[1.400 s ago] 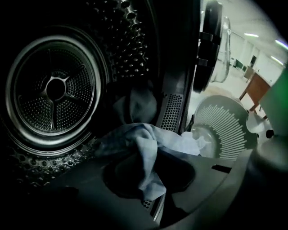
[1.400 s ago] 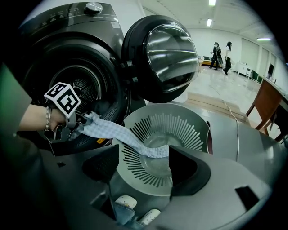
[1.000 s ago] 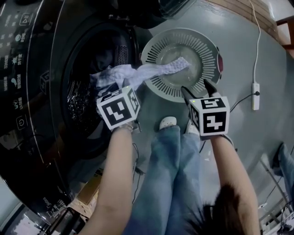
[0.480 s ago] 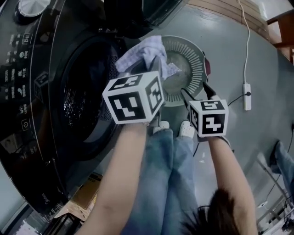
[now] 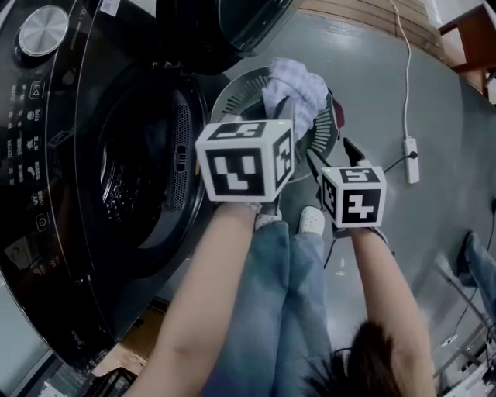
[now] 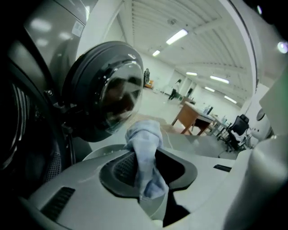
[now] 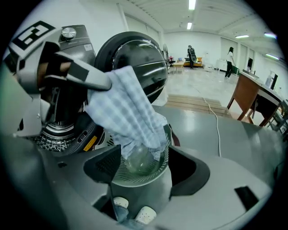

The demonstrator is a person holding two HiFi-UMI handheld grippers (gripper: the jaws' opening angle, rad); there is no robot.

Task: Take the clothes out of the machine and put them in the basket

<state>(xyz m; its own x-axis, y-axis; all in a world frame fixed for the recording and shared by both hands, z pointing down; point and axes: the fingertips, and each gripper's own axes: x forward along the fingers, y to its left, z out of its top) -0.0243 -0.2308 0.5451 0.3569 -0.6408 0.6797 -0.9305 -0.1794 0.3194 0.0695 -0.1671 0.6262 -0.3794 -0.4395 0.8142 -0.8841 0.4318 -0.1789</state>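
Note:
A pale checked cloth [image 5: 294, 89] hangs bunched over the round slotted basket [image 5: 232, 89] on the floor. My left gripper [image 5: 283, 107] is shut on the cloth [image 6: 144, 152]. Its jaws have just been opening a little, with the fabric still between them. In the right gripper view the cloth [image 7: 128, 112] dangles from the left gripper [image 7: 101, 83], its lower end reaching into the basket [image 7: 135, 179]. My right gripper [image 5: 332, 151] stands open and empty at the basket's near edge. The machine's dark drum [image 5: 139, 178] is open at the left.
The machine's round door [image 5: 248, 23] stands swung open behind the basket. A white power strip [image 5: 409, 159] with its cable lies on the grey floor to the right. The person's legs and white shoes [image 5: 310, 221] stand just before the basket.
My left gripper has carried the cloth up and to the right, from the drum's mouth to above the basket. The right gripper has hardly shifted.

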